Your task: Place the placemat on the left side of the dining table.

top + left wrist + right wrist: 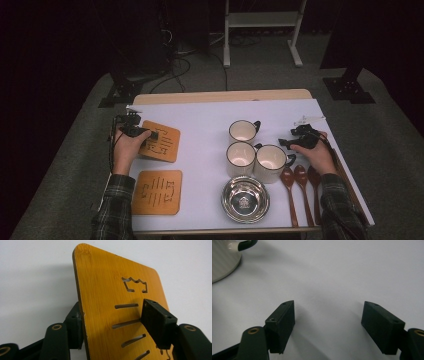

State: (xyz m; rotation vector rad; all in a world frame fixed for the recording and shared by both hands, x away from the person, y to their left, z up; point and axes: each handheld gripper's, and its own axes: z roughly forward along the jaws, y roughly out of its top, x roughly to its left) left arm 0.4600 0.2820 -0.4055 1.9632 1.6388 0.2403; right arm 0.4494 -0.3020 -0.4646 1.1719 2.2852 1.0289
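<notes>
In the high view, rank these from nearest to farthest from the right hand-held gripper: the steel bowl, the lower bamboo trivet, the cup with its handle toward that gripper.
From the right hand-held gripper:
1. The cup, just beside it, toward the table's middle.
2. The steel bowl, near the table's front edge.
3. The lower bamboo trivet, far across on the left side.

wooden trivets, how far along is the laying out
Looks done: near trivet lies flat on the table. In hand: far trivet sits between the left gripper jaws, tilted, pads seemingly loosened. Left: mugs, bowl and spoons untouched; right gripper open, empty.
</notes>
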